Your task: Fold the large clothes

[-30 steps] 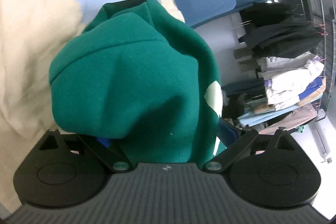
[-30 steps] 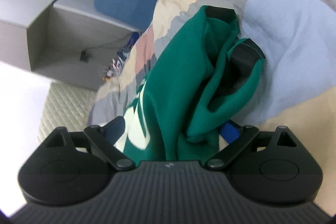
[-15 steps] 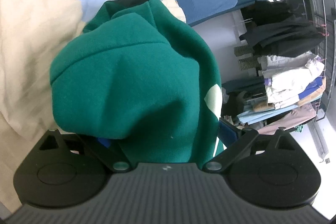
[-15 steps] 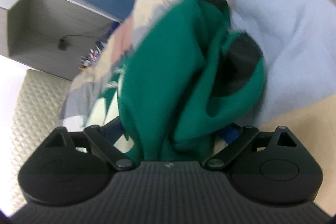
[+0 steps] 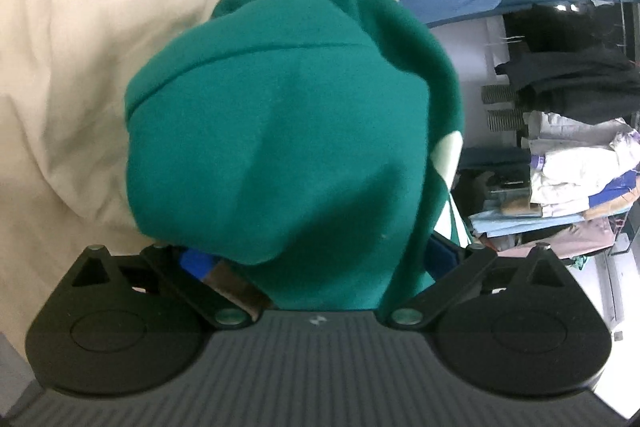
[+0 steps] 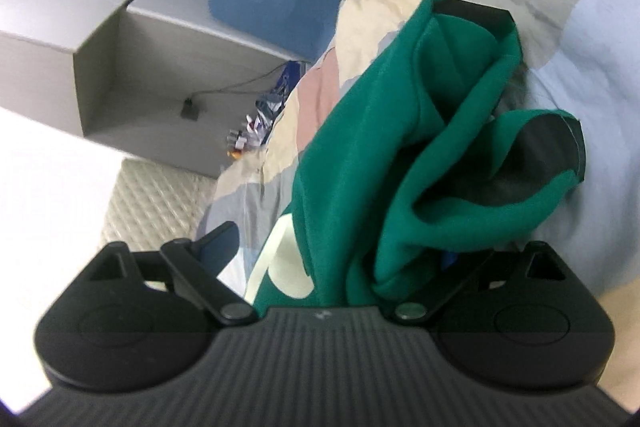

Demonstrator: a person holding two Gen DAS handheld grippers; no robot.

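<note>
A green garment is held bunched and raised over the bed, gripped by both tongs. The left tongs and the right tongs are each closed on cloth, which hides their tips. The step is judged to be lifting ahead of spreading. Next, the garment must be laid flat on the quilt.
</note>
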